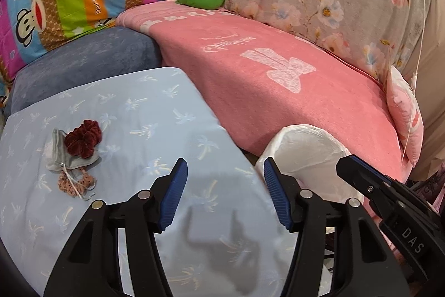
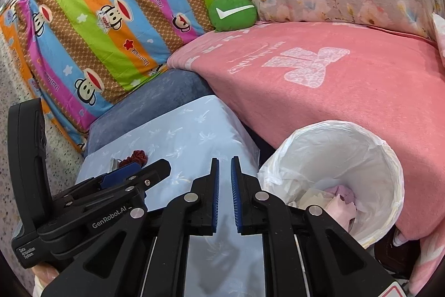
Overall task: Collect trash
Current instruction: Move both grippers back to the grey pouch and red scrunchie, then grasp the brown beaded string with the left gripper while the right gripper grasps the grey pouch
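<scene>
— So, how far along is it?

— Mostly done, I'd say. The lined bin [image 2: 333,174] beside the pink blanket [image 2: 347,91] already has crumpled paper [image 2: 338,199] in it. On the light blue pillow [image 1: 139,130] I see only a dark red scrunchie [image 1: 83,138], a grey pouch [image 1: 59,155] and a dotted pink scrunchie [image 1: 76,183], touching one another.

— And the tongs?

— The left gripper [image 1: 225,194] stands about half open over the pillow, holding nothing. The right gripper [image 2: 224,194] shows just a narrow gap, also empty.
</scene>
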